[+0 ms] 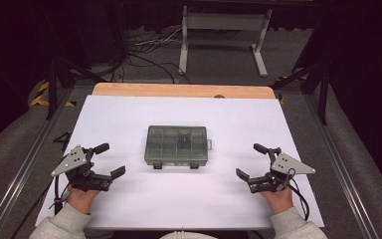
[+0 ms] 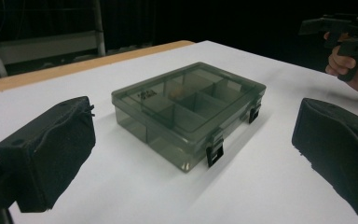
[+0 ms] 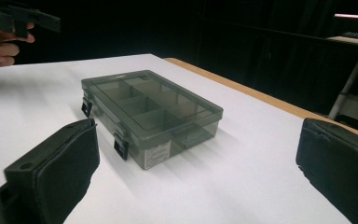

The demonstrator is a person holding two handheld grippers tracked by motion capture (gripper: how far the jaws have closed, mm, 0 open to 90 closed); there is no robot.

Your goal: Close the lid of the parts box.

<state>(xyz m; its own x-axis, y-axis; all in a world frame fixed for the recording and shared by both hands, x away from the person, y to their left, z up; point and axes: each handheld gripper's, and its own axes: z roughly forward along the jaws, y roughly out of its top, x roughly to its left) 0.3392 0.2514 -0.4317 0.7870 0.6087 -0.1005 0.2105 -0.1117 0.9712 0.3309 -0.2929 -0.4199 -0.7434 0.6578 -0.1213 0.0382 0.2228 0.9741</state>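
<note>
High view looks down on a white table [image 1: 129,114] with a smoky grey, see-through plastic box [image 1: 176,145] lying flat near its middle, well apart from both grippers. Its lid is shut and two dark latches sit on the long side that faces the person; through the lid, thin walls split the inside into several compartments, and something small and dark lies in one of the far ones, too small to make out. The left gripper [image 1: 108,160] rests on the table to the left of the box, held in a hand [image 1: 82,196] with a grey sleeve, its jaws spread wide and holding nothing. The right gripper [image 1: 251,160] sits to the right of the box, likewise spread wide with nothing between its jaws. Seen from the left gripper view, the box [image 2: 191,112] lies between the two black padded jaws, farther off, untouched, with a small printed label at one corner of the lid.
</note>
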